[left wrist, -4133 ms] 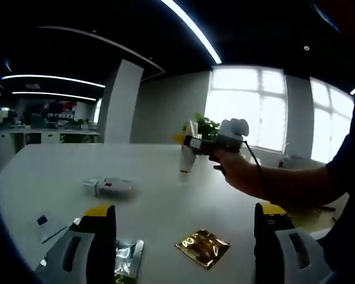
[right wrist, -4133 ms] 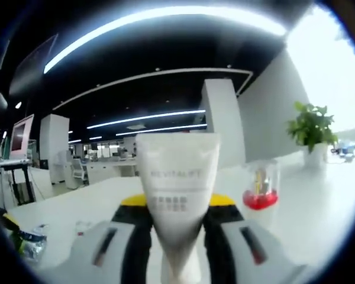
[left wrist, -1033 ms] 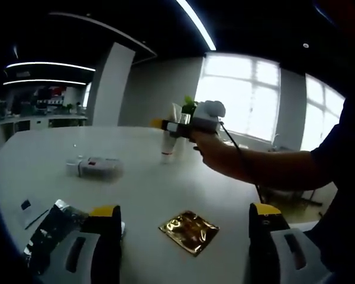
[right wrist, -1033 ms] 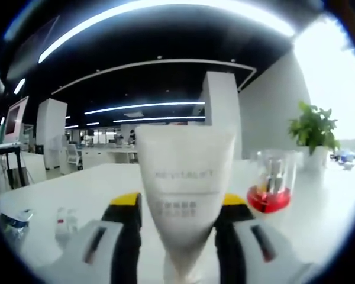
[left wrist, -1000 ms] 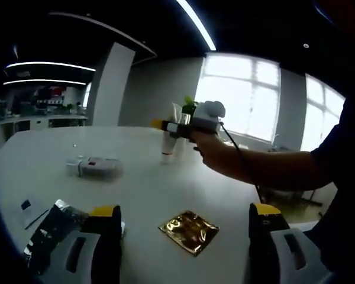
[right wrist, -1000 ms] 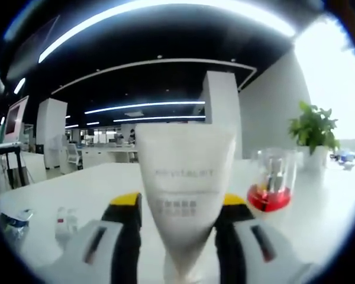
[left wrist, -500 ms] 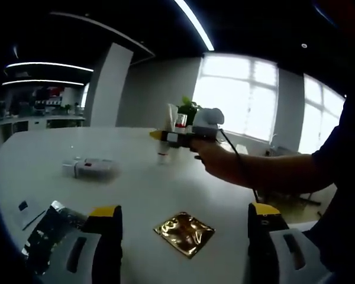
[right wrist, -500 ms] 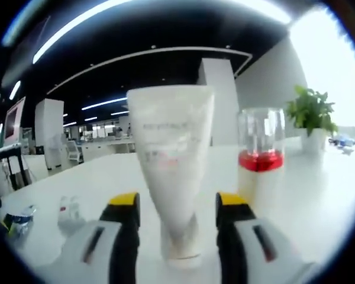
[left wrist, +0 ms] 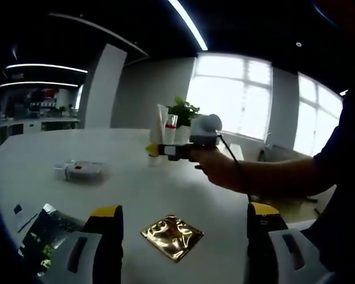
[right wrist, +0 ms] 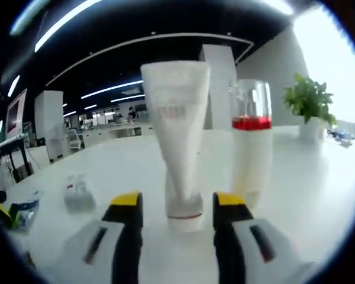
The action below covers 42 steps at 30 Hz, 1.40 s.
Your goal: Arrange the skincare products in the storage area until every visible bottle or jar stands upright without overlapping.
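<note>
Now the white tube (right wrist: pixel 176 142) stands cap-down on the desk (right wrist: pixel 319 195) just beyond the open right tongs (right wrist: pixel 173 220); the lying bottle (left wrist: pixel 80 171) waits far left of the open left tongs (left wrist: pixel 180 245).

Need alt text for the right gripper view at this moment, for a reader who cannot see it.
A white squeeze tube stands upright on its cap on a white table, just beyond the open right gripper, whose yellow-tipped jaws sit either side of the cap without touching it. A white bottle with a clear cap and red band stands upright beside it.
</note>
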{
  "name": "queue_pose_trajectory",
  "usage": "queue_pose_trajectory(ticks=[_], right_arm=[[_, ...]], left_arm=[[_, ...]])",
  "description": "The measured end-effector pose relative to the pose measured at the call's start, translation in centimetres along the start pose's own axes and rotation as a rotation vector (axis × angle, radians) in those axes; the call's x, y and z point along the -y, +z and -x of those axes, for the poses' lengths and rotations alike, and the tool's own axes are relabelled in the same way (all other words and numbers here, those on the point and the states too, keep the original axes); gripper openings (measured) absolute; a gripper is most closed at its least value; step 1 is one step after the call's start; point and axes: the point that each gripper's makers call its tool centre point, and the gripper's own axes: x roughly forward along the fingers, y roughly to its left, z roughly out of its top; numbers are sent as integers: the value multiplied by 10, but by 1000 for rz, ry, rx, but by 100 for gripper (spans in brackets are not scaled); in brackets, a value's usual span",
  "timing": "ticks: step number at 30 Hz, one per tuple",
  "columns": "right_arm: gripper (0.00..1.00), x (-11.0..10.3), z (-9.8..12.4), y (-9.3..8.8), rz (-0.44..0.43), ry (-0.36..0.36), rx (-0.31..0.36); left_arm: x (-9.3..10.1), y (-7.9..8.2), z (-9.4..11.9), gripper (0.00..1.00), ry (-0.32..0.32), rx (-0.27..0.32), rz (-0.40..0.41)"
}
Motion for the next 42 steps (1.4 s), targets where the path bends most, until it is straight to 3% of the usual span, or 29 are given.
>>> queue_pose_trajectory(ticks=[5, 13, 16, 19, 42], right_arm=[[43, 3, -5, -13, 18, -10, -65], [40, 3, -12, -19, 28, -5, -97], [32, 2, -13, -23, 23, -2, -107], [27, 4, -12, -24, 18, -10, -103], [27, 8, -16, -22, 20, -11, -93]], left_arm=[[3, 0, 2, 87, -2, 0, -5], [1, 0, 6, 87, 11, 2, -7], [-1, 0, 7, 87, 13, 3, -4], [-2, -1, 8, 86, 16, 0, -2], [-7, -5, 7, 85, 20, -9, 9]])
